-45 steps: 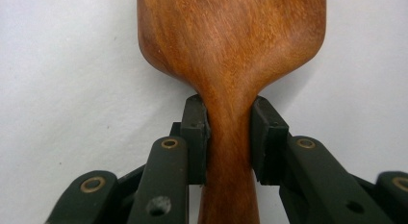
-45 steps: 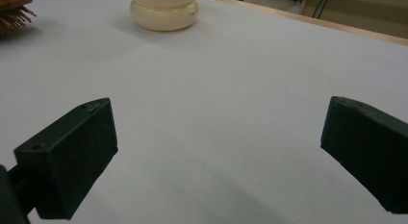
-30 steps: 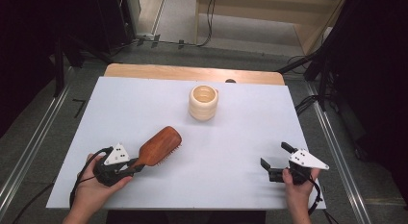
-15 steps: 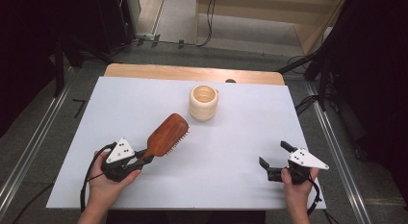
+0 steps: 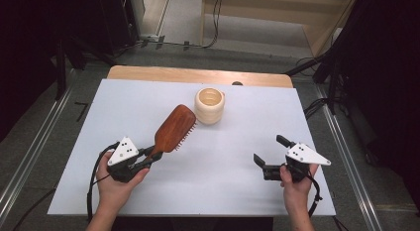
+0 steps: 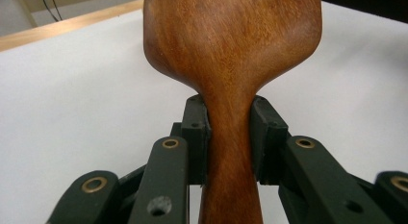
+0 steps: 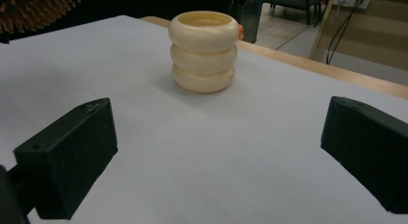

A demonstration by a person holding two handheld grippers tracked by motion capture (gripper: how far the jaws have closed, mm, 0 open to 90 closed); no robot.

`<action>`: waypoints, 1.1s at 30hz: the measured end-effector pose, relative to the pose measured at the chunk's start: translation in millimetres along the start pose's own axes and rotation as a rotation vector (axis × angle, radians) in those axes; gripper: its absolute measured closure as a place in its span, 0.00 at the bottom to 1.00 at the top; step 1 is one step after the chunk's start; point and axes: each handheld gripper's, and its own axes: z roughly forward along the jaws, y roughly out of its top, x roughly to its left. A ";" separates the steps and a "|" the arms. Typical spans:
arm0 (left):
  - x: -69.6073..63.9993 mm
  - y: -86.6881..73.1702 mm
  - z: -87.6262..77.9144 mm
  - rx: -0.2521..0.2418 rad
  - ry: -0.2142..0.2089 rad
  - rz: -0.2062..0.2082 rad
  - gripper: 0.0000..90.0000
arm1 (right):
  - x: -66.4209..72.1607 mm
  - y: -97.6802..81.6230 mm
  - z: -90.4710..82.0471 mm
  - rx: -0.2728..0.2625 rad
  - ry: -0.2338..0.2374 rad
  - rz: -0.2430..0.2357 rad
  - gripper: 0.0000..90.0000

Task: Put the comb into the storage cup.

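Observation:
A brown wooden hairbrush point(image 5: 173, 128) is held off the white table, bristles facing down, head pointing toward a cream ribbed cup point(image 5: 210, 105). My left gripper point(image 5: 147, 157) is shut on the brush's handle; in the left gripper view the pads point(image 6: 197, 137) clamp the narrow neck of the hairbrush point(image 6: 231, 56) from both sides. My right gripper point(image 5: 267, 154) rests open at the table's right front with nothing between its fingers. In the right gripper view the cup point(image 7: 205, 51) stands upright ahead, and the brush bristles point(image 7: 33, 7) show at the top left.
The white table top point(image 5: 124, 102) has a wooden strip point(image 5: 198, 75) along its far edge. Dark stands and cables surround the table on the floor. Bare table surface lies between the two grippers.
My left gripper has lifted the hairbrush and carried it forward and to the right, closer to the cup. The right gripper has stayed in place.

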 end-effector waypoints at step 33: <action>-39.2 -6.9 20.1 -0.131 -0.070 -0.041 0.80 | 68.4 38.7 39.6 -0.023 0.196 0.194 0.00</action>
